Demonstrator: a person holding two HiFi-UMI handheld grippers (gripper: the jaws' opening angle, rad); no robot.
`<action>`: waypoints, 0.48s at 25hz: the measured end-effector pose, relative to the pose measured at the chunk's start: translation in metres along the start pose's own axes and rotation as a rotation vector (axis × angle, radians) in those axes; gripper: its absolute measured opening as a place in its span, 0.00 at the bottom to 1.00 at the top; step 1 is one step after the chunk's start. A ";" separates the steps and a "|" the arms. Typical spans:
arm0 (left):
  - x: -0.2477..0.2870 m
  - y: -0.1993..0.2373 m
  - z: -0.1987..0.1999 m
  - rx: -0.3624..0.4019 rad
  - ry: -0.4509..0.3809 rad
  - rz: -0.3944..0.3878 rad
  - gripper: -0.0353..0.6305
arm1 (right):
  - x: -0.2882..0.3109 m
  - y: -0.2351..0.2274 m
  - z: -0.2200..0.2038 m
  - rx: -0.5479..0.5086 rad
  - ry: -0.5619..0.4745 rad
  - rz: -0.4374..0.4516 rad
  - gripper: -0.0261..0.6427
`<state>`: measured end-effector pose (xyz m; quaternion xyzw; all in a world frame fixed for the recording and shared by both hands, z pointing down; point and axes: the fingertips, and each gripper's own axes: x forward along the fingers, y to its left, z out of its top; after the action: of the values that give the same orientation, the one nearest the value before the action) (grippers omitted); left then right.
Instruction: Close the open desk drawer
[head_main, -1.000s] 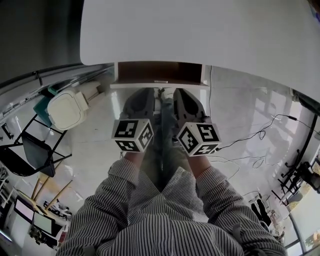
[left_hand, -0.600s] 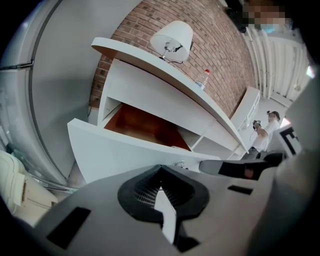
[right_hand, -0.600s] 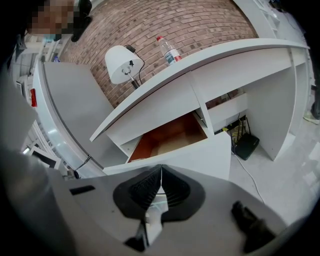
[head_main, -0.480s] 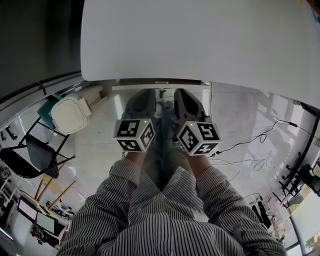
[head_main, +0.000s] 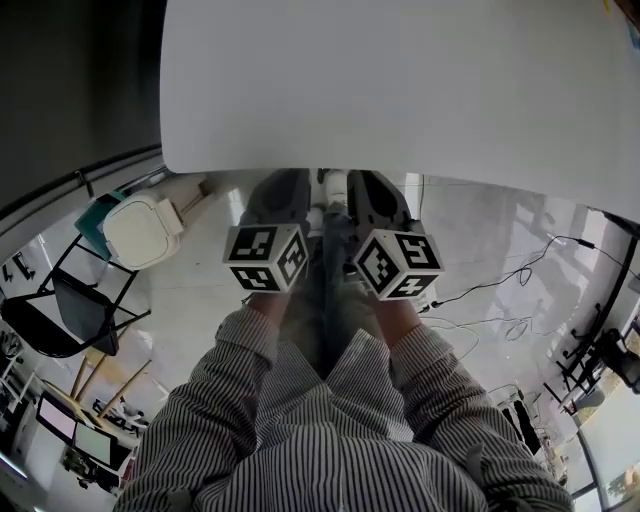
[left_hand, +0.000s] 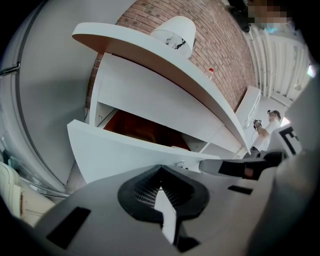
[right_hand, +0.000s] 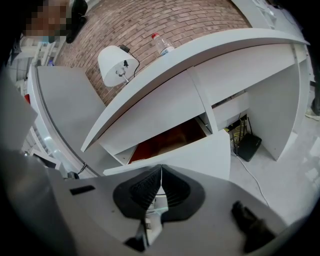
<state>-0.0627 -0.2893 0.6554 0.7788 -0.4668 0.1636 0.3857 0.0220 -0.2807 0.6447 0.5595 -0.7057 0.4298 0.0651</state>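
The white desk (head_main: 400, 90) fills the top of the head view, and its drawer is hidden under the desk's edge there. In the left gripper view the drawer (left_hand: 125, 155) stands partly out, showing a red-brown inside. The right gripper view shows the same drawer (right_hand: 200, 152) with a gap above its white front. My left gripper (left_hand: 159, 186) is shut with nothing in it, its tips close up to the drawer front. My right gripper (right_hand: 160, 184) is shut and empty, also at the front panel. Both grippers (head_main: 285, 190) (head_main: 368, 190) sit side by side at the desk edge.
A white lamp (right_hand: 117, 62) and a bottle (right_hand: 161, 44) stand on the desk by a brick wall. A black box (right_hand: 248, 146) with cables sits under the desk at right. A white bin (head_main: 140, 230) and a black chair (head_main: 60, 310) are at my left; cables (head_main: 500, 290) lie at right.
The drawer has slid in under the desktop, so its brown inside no longer shows in the head view. Both grippers have moved forward with it.
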 end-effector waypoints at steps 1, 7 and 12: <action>0.001 0.000 0.002 -0.001 -0.002 0.001 0.07 | 0.001 -0.001 0.002 0.001 0.000 0.000 0.06; 0.010 0.001 0.012 -0.013 -0.020 0.003 0.07 | 0.009 -0.002 0.013 -0.009 -0.010 0.030 0.06; 0.017 0.003 0.025 0.002 -0.037 0.001 0.07 | 0.018 -0.001 0.024 -0.023 -0.027 0.044 0.06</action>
<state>-0.0591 -0.3189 0.6512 0.7819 -0.4741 0.1498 0.3761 0.0256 -0.3105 0.6403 0.5489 -0.7236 0.4151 0.0526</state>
